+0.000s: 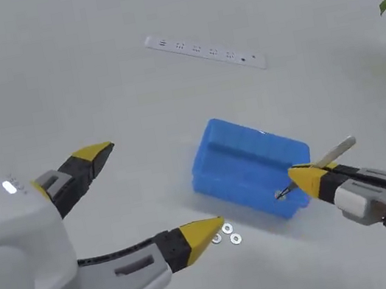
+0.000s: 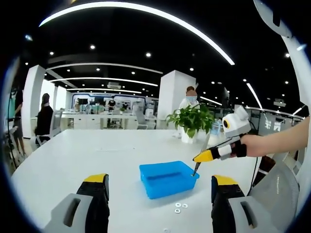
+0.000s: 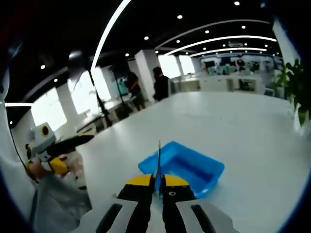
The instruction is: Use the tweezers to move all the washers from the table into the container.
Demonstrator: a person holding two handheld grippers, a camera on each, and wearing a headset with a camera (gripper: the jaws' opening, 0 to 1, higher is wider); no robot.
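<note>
Now pinching tweezers in the right gripper over the blue container, with left gripper spread wide beside washers.

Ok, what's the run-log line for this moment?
left gripper: open | right gripper: shut on tweezers | tweezers tip: at container rim | washers: on table beside container

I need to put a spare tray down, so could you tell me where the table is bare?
The table is bare between the power strip and the blue container, and left of the container beyond the left tongs. It is crowded at the container's near side: washers, tweezers and right tongs.
</note>
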